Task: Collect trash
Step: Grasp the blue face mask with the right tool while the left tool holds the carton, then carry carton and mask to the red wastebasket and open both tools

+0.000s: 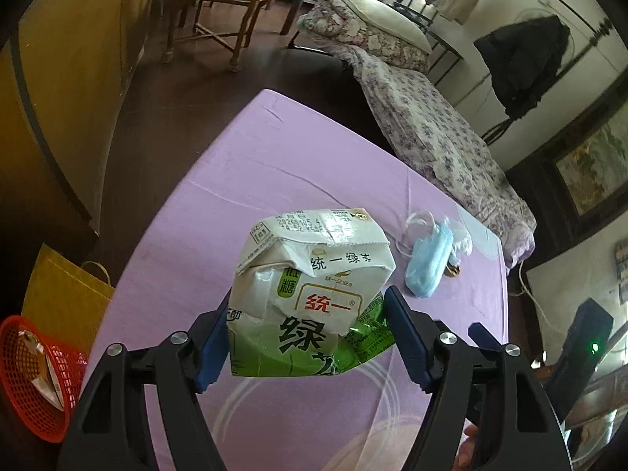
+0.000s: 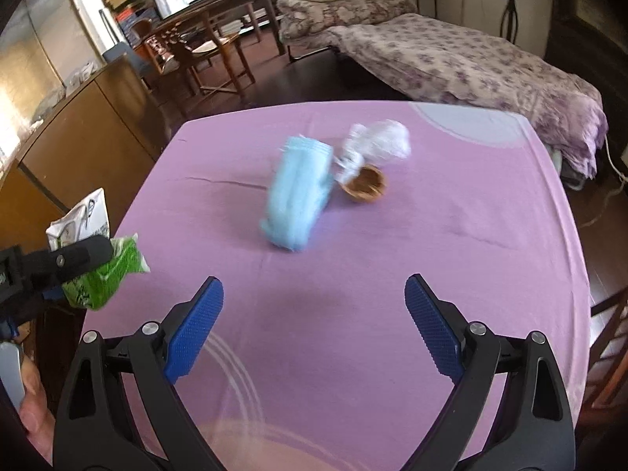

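A crumpled green tea carton (image 1: 310, 298) is clamped between the left tongs (image 1: 306, 333), lifted above the purple tabletop (image 1: 243, 180). The right tongs (image 2: 314, 325) are spread wide, nothing between them. Beyond the carton, a blue mask (image 2: 298, 192) is seen lying on the tabletop.

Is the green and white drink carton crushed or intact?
Crushed: the green and white drink carton shows dented, creased walls between the left gripper pads.

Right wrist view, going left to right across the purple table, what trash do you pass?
Crushed green tea carton in the left tongs → blue face mask → brown nutshell.
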A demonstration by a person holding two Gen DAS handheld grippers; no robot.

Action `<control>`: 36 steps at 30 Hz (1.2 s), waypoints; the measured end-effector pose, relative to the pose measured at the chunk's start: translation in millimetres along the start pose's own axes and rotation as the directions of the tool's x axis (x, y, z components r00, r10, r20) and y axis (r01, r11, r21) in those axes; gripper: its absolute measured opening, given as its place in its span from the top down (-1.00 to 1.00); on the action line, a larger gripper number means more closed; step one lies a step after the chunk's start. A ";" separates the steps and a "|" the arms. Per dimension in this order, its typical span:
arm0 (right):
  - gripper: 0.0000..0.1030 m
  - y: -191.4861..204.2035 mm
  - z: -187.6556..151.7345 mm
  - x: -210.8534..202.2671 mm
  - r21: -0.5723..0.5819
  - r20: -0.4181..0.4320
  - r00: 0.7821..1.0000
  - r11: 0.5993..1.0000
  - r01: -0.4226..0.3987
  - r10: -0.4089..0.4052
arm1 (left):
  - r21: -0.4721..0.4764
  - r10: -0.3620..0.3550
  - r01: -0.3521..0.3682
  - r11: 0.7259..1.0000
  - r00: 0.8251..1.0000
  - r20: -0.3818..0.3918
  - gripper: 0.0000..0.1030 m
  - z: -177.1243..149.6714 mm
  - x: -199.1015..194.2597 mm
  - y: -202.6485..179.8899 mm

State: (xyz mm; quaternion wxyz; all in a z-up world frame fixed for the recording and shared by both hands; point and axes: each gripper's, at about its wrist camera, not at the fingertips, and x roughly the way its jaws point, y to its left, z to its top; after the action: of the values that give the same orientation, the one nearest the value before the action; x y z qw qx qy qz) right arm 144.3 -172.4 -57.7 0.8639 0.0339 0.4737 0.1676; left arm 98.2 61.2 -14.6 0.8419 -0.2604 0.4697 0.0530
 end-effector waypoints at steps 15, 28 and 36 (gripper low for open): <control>0.31 34.1 37.4 49.6 0.085 -0.071 0.997 0.996 0.024 -0.018 | -0.007 0.036 -0.036 0.999 0.999 0.005 -0.40 6.3 1.3 11.2; 0.51 1.8 -26.8 -17.5 0.074 -0.070 0.997 0.997 -0.022 0.028 | 0.012 0.015 -0.015 1.000 1.000 0.001 -0.40 1.5 -4.2 7.1; 0.51 -22.1 -73.2 -61.2 0.086 -0.062 0.998 0.996 0.001 0.005 | 0.087 0.023 -0.023 0.996 1.000 0.003 -0.40 -26.5 -14.8 -13.5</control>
State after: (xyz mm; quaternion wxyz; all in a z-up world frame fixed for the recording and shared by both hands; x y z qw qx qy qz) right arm 59.0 -220.2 -53.3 0.8464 0.0663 0.5071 0.1488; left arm 74.3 38.9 -8.4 0.8521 -0.2179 0.4739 0.0425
